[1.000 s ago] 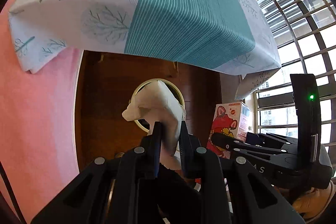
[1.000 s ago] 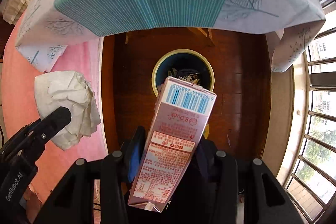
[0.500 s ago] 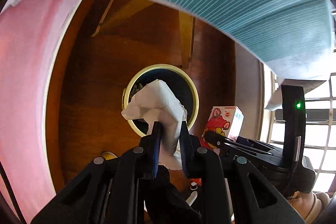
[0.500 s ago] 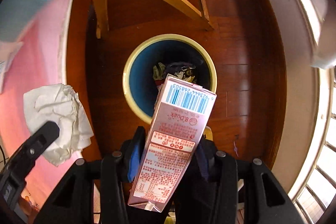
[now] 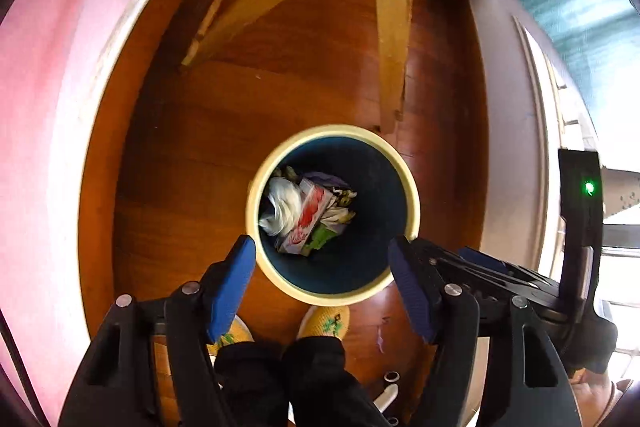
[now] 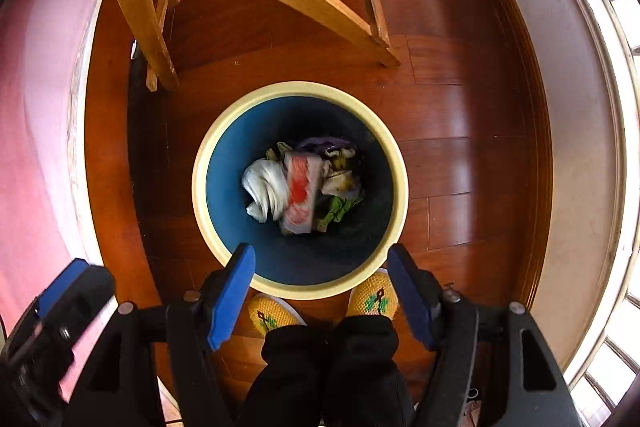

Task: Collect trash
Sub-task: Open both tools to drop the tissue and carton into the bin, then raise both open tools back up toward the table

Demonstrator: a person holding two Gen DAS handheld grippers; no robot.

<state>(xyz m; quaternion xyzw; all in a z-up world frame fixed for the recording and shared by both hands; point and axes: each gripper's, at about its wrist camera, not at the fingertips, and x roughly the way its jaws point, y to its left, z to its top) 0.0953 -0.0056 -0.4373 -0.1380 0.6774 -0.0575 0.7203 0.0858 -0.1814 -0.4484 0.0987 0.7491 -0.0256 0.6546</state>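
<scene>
Hovering over one bin (image 6: 202, 183): two grippers.
Left gripper (image 5: 322, 261) and right gripper (image 6: 320, 267), jaws just opened, empty; one carton (image 6: 300, 193), one tissue wad (image 6: 264, 191) below.

Below you is a dark reddish wooden floor (image 6: 460, 147) of glossy planks. Standing on it is a round bin (image 6: 200, 187) with a cream rim and a blue inside, its mouth facing up at you. Your two yellow knitted slippers (image 6: 276, 315) are planted on the boards just beside the bin's near edge. Beyond the bin, the pale wooden legs (image 6: 140, 19) of some furniture come down onto the floor, one foot close to the rim. At the bottom edge of the left view, a few small white objects (image 5: 390, 385) lie on the boards, possibly caps; they are too small to tell.
</scene>
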